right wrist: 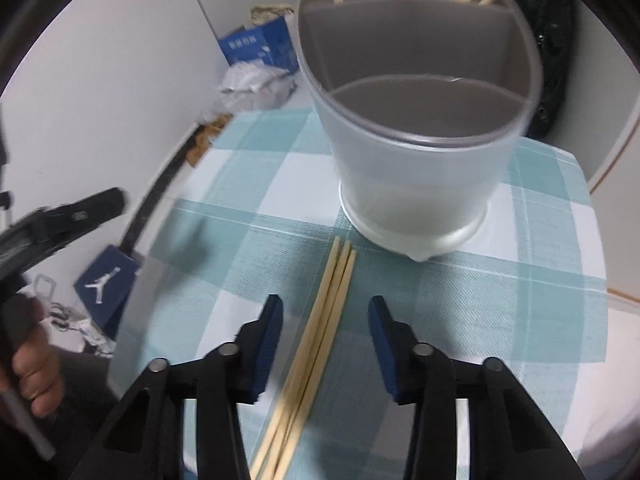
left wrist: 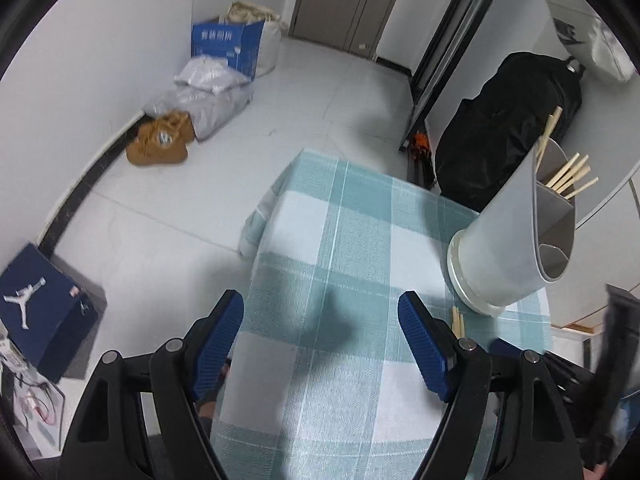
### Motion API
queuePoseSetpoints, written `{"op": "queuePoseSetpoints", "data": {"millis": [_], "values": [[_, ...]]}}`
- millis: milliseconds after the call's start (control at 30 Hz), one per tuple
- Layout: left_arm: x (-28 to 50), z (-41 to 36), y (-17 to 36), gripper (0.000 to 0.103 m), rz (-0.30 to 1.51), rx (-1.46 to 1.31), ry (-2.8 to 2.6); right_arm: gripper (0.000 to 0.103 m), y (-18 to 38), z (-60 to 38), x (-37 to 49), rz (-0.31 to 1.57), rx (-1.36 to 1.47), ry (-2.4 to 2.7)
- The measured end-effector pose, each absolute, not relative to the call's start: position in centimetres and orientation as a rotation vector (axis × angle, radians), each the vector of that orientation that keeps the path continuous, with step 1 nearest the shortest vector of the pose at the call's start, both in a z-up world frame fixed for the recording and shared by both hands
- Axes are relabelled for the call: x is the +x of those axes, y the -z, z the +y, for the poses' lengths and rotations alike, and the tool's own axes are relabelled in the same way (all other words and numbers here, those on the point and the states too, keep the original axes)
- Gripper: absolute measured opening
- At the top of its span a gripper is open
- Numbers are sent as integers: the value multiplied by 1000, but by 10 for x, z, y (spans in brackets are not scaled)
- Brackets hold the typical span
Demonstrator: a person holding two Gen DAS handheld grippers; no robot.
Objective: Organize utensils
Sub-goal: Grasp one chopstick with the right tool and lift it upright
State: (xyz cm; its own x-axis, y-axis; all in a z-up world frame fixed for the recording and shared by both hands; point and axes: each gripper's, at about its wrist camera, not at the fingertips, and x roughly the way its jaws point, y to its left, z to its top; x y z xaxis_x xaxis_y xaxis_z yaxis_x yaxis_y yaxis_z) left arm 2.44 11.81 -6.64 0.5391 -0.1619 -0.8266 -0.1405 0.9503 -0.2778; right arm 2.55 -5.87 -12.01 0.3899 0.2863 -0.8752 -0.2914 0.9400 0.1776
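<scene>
Our right gripper [right wrist: 326, 316] hangs over the checked tablecloth [right wrist: 520, 300] with its blue pads parted; a bundle of chopsticks [right wrist: 320, 328] lies between them, and neither pad touches the sticks. Our left gripper [left wrist: 320, 316] stands wide apart over bare cloth with nothing between its fingers; the person's hand [right wrist: 34, 372] that carries it shows at the left edge of the right wrist view.

Just past the near chopstick tips stands the utensil holder [right wrist: 416, 168], a frosted grey cup split by inner walls into compartments, more chopsticks [left wrist: 570, 178] leaning out of its far side. Nothing lies between the right pads and the sticks on the cloth.

The loose sticks run lengthwise from beneath the right gripper straight toward the holder's base, their ends stopping just short of it. They are pale, slim wood, lying close side by side.

On the floor beyond the table we see a dark blue shoebox [left wrist: 44, 312], a brown bag [left wrist: 160, 144] and a black bag [left wrist: 508, 128].
</scene>
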Motion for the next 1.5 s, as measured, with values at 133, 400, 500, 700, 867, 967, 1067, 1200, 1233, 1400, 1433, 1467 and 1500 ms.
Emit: {"op": "queuePoseSetpoints", "data": {"millis": [133,400,500,700,867,967,1067,1200,1233,1400,1433,1467,1500], "values": [[29,129,72,76,1031,-330,-16,31,129,-47,38,1149,-3,-314],[31,144,79,76,1054,-384,-34,19,136,-21,49,1140,-160,-218],[31,144,79,76,1058,-383,-23,10,140,-19,52,1142,-177,-190],[31,144,81,76,1069,-377,-18,4,135,-25,51,1115,-132,-182],[31,139,81,76,1070,-359,-14,4,118,-36,39,1084,-60,-219],[31,135,82,76,1076,-342,-5,4,109,-42,37,1055,-17,-238],[31,127,84,76,1089,-318,16,4,95,-56,28,1024,57,-260],[30,111,87,76,1114,-285,67,4,76,-80,11,970,160,-287],[29,105,87,76,1120,-278,90,4,73,-87,7,963,175,-285],[23,75,87,76,1138,-215,201,4,67,-136,-8,951,333,-278],[22,67,88,76,1145,-197,224,4,68,-145,-10,951,364,-275],[20,59,89,76,1154,-175,245,4,69,-155,-12,950,401,-272],[18,55,90,76,1160,-160,254,4,70,-164,-12,948,431,-268]]}}
